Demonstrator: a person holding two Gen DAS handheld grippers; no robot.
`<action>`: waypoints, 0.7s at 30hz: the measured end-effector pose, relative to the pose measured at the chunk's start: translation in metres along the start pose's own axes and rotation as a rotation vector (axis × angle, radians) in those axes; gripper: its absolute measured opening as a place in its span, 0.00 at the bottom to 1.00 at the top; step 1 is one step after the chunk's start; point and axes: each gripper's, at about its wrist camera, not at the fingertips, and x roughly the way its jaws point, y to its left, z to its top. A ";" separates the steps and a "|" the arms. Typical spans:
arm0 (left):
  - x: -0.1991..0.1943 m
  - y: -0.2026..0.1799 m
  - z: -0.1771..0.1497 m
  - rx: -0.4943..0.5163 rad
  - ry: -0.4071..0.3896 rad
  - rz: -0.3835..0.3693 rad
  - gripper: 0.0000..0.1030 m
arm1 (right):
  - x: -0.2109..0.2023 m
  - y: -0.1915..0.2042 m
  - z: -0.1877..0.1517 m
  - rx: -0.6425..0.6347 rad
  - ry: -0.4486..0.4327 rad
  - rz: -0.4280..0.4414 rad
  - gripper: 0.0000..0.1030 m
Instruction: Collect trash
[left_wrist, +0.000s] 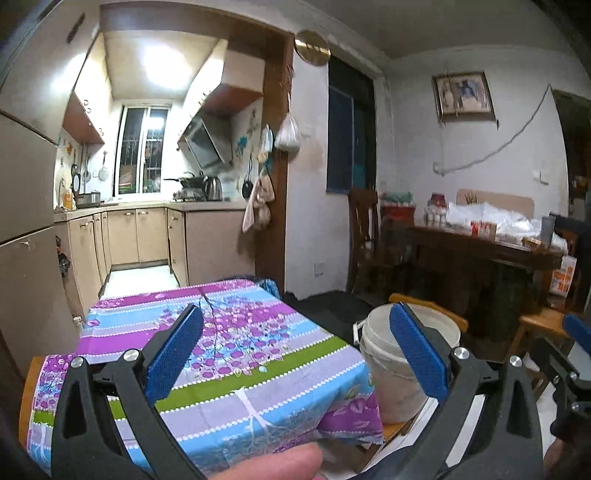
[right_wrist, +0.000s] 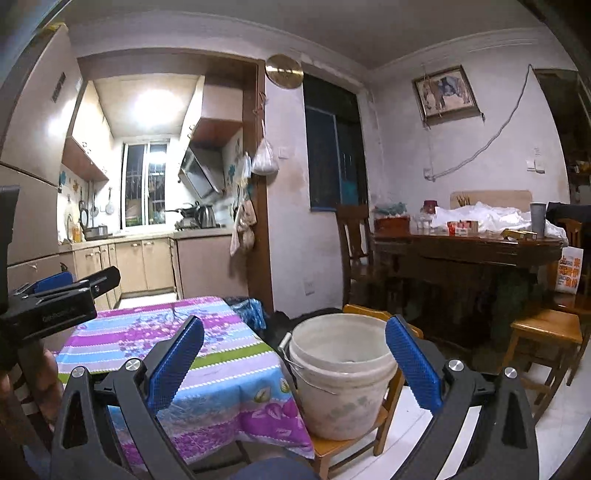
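A table under a striped purple, blue and green floral cloth (left_wrist: 229, 354) (right_wrist: 221, 376) fills the near left of both views; I see no loose trash on it. A white plastic bucket (right_wrist: 340, 380) (left_wrist: 395, 384) stands on a wooden chair (right_wrist: 340, 446) against the table's right edge. My left gripper (left_wrist: 295, 309) hangs open above the cloth's right half, nothing between its blue pads. My right gripper (right_wrist: 294, 320) is open too, facing the bucket from above, and it holds nothing. The left gripper's black body (right_wrist: 48, 306) shows at the left edge of the right wrist view.
A blue bag (right_wrist: 251, 308) sits behind the table's far corner. A dark dining table (right_wrist: 469, 247) with bags and boxes stands at the right, with a wooden stool (right_wrist: 546, 325) before it. The kitchen opens at the back left. A finger (left_wrist: 266, 461) shows at the bottom.
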 end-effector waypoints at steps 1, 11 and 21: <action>-0.005 0.002 0.001 -0.003 -0.006 0.002 0.95 | -0.007 0.003 0.000 -0.005 -0.013 0.001 0.95; -0.020 -0.002 0.002 0.009 0.009 -0.060 0.95 | -0.032 0.006 0.006 0.014 -0.017 -0.031 0.95; -0.013 -0.002 -0.007 0.016 0.040 -0.038 0.95 | -0.029 0.006 0.008 0.029 -0.005 0.008 0.95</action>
